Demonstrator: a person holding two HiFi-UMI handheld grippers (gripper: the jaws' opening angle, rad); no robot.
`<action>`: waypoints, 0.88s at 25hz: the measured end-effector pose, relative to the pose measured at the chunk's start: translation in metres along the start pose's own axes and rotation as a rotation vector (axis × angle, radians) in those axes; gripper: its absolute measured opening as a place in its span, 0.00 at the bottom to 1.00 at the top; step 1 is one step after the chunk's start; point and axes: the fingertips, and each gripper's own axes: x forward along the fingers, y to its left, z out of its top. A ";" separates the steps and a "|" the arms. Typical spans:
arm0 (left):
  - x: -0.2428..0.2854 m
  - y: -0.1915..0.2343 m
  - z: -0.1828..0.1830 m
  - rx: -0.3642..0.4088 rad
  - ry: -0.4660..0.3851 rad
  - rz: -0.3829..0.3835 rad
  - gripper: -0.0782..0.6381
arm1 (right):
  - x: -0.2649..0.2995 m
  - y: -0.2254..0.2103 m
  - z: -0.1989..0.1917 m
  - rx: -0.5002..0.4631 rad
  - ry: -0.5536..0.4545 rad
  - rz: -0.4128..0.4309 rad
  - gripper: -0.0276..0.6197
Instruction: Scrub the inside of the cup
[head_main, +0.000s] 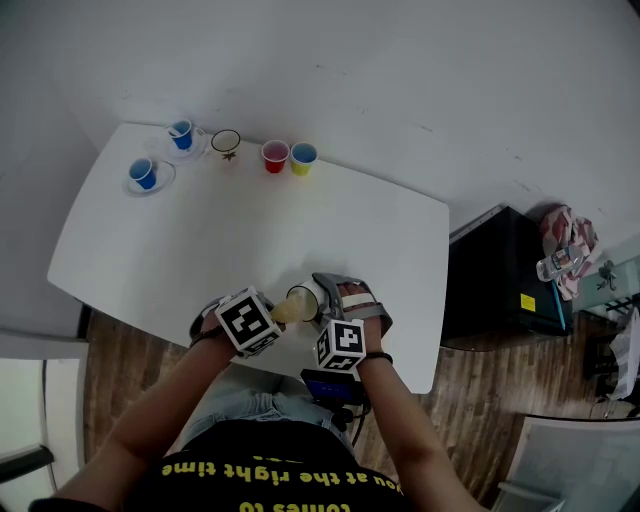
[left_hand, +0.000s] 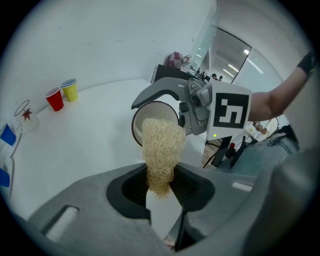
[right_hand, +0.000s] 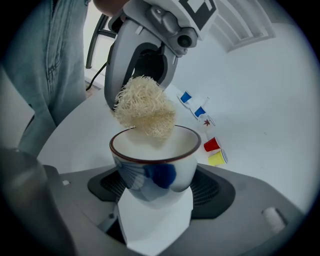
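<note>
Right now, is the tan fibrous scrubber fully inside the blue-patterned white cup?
No, most of the scrubber stands above the rim of the cup.

cup (right_hand: 152, 167): white w/ blue print, tilted | loofah (right_hand: 145, 107): tan, at rim

Clamped left claw (left_hand: 160, 186) faces clamped right claw (right_hand: 155, 192).

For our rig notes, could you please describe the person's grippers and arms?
The left gripper and right gripper are grey plastic with black ribbed pads; each carries a white cube with black square markers. The person wears a black shirt with yellow lettering and a dark right wristband.
</note>
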 end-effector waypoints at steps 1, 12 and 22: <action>0.000 -0.001 -0.001 -0.009 0.003 -0.008 0.27 | -0.001 0.001 0.001 -0.010 0.003 0.000 0.65; 0.006 -0.013 -0.012 -0.100 0.089 -0.070 0.27 | -0.005 0.015 0.006 -0.099 0.022 0.007 0.65; 0.011 -0.016 -0.011 -0.159 0.153 -0.127 0.27 | -0.005 0.020 0.007 -0.156 0.064 0.019 0.65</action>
